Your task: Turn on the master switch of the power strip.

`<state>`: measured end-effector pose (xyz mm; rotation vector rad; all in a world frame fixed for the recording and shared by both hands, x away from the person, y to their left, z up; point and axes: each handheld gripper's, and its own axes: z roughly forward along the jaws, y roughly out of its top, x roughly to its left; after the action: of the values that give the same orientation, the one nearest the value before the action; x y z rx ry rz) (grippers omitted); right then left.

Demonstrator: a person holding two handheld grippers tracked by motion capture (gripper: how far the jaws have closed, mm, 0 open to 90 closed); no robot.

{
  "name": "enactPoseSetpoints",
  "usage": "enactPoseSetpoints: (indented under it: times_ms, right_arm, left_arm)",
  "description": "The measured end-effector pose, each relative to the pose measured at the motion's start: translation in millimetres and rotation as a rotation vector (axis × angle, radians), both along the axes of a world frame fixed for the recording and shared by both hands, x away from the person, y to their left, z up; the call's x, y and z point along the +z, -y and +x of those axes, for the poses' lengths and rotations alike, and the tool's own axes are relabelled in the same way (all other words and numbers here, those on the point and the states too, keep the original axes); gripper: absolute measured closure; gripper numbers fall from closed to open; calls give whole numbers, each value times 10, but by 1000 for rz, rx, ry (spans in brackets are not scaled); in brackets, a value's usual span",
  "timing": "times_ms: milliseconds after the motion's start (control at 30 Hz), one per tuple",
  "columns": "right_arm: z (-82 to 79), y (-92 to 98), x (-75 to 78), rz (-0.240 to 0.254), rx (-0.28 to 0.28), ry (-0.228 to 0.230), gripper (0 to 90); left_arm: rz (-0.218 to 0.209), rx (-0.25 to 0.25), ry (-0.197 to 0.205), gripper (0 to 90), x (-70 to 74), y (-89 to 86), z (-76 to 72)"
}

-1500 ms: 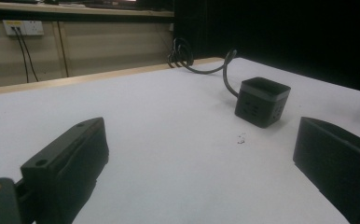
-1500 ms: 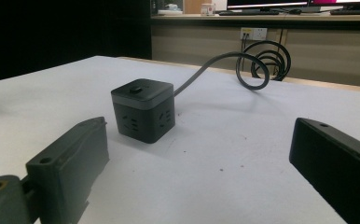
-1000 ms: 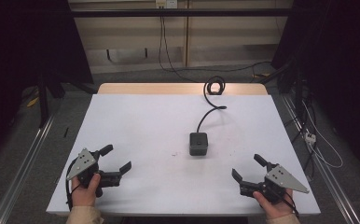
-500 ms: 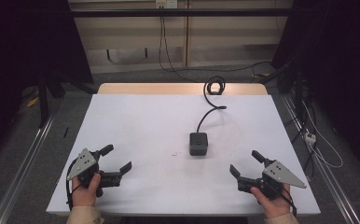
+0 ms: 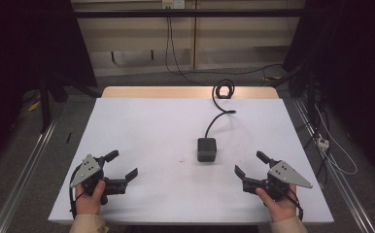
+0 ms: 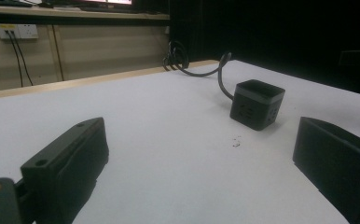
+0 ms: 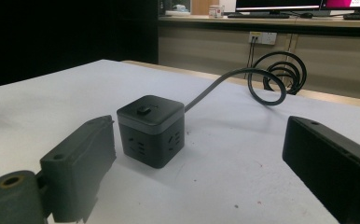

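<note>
A black cube-shaped power socket (image 5: pixel 207 149) stands on the white table (image 5: pixel 142 126), right of centre. Its thick black cable (image 5: pixel 218 112) curves back to a coil (image 5: pixel 223 90) at the far edge. The cube (image 6: pixel 256 104) lies ahead and to the right in the left gripper view. In the right gripper view the cube (image 7: pixel 150 129) sits just beyond the left jaw. My left gripper (image 5: pixel 123 165) rests open at the front left, held in a hand. My right gripper (image 5: pixel 251 165) is open at the front right, a short way from the cube. Both hold nothing.
A small dark speck (image 5: pixel 179 159) marks the table left of the cube. Beyond the far wooden edge (image 5: pixel 185 92) cables (image 5: pixel 173 53) hang from a wall outlet. A white power strip (image 5: pixel 321 141) lies on the floor at the right. Metal rails (image 5: pixel 25 165) flank the table.
The right gripper has crept slightly left, toward the cube. The left gripper and the cube have stayed put.
</note>
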<state>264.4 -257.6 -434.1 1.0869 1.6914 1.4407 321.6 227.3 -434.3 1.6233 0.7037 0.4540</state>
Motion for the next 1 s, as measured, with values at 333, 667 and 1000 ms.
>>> enactPoseSetpoints:
  times_ms: [333,667,1000]
  right_arm:
    - [70,-36,35,-1,4,-2,128]
    - [159,-144,43,-22,28,-14,170]
    - [239,-242,51,-12,59,-49,272]
  left_arm:
    - [-6,-6,3,31,3,9,8]
    - [-3,-8,4,31,2,12,9]
    - [-5,-13,1,31,1,18,4]
